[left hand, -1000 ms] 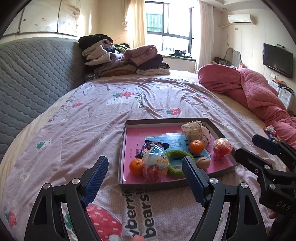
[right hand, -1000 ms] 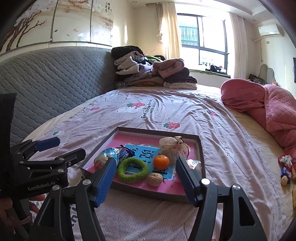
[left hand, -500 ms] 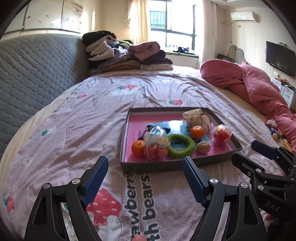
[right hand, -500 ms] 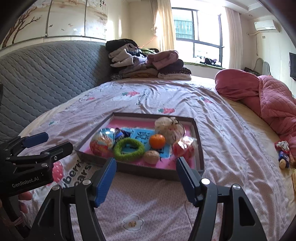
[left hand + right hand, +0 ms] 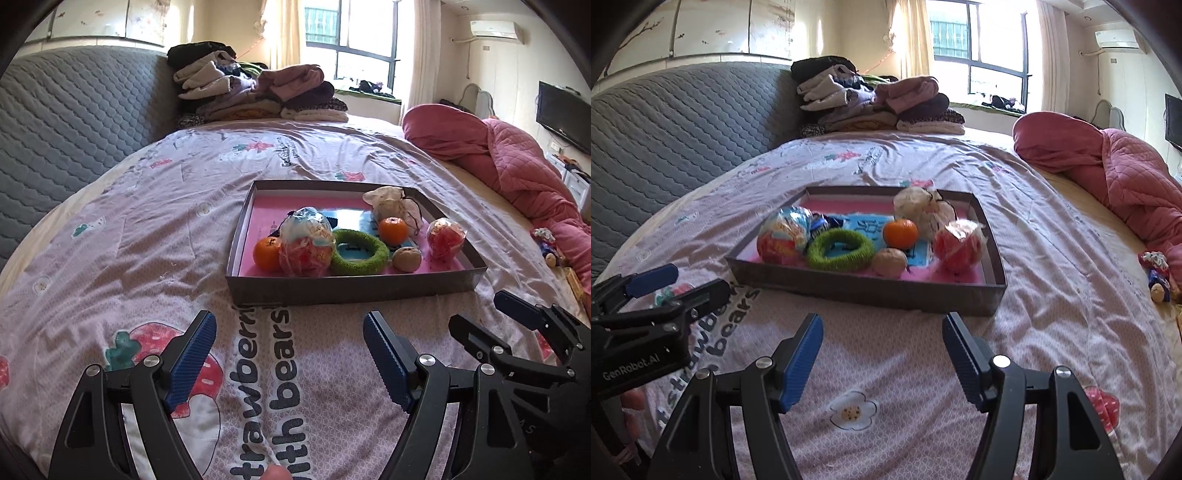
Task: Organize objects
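A shallow grey box (image 5: 351,286) (image 5: 864,290) with a pink floor lies on the bed. Inside it are two oranges (image 5: 266,253) (image 5: 900,233), a green fuzzy ring (image 5: 360,252) (image 5: 840,249), a walnut (image 5: 406,259) (image 5: 889,262), a big wrapped ball (image 5: 306,247) (image 5: 783,234), a small red wrapped ball (image 5: 445,238) (image 5: 958,243) and a cream drawstring pouch (image 5: 393,206) (image 5: 923,208). My left gripper (image 5: 290,345) hovers open over the bedspread, short of the box's near wall. My right gripper (image 5: 882,349) is open too, likewise short of the box, nothing between its fingers.
The bedspread (image 5: 147,229) carries strawberry prints and lettering. A grey quilted headboard (image 5: 66,122) stands at the left. Folded clothes (image 5: 255,94) are piled at the far end. A pink quilt (image 5: 517,162) lies bunched at the right, with small toys (image 5: 1156,273) near the bed's edge.
Both grippers have sunk toward the bed and drawn back, so the box now sits higher and beyond the fingertips. Both jaws stay as wide as before.
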Demonstrator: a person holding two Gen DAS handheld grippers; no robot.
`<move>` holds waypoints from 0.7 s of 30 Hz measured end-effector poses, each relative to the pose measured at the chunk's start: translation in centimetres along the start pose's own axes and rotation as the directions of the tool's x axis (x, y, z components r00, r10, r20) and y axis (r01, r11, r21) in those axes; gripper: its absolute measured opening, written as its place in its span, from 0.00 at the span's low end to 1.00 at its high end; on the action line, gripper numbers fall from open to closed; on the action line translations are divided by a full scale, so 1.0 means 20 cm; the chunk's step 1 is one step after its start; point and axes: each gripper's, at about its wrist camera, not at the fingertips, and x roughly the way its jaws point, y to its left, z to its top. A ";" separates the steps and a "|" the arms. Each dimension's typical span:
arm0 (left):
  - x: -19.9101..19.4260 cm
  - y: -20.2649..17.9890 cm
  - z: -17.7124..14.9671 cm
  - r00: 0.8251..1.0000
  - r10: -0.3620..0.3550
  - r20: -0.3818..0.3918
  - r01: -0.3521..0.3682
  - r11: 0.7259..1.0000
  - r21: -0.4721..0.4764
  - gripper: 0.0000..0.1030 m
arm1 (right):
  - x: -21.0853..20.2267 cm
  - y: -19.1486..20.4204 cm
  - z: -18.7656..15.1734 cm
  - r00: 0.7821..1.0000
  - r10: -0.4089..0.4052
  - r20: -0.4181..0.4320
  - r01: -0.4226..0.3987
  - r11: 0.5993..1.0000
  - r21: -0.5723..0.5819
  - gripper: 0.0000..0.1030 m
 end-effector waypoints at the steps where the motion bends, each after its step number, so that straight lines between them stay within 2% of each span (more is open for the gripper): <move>1: 0.00 0.00 -0.01 1.000 0.001 0.004 -0.001 1.000 -0.004 0.80 | 0.00 0.00 -0.01 1.000 -0.001 0.000 0.001 1.000 -0.001 0.64; 12: 0.05 0.02 -0.04 1.000 -0.005 0.003 0.005 1.000 -0.024 0.80 | 0.03 -0.03 -0.05 0.999 -0.034 0.015 0.034 0.999 0.010 0.64; 21: 0.05 0.01 -0.06 1.000 0.008 0.018 -0.008 1.000 -0.017 0.80 | 0.03 -0.01 -0.07 0.999 -0.019 0.027 0.019 1.000 0.013 0.64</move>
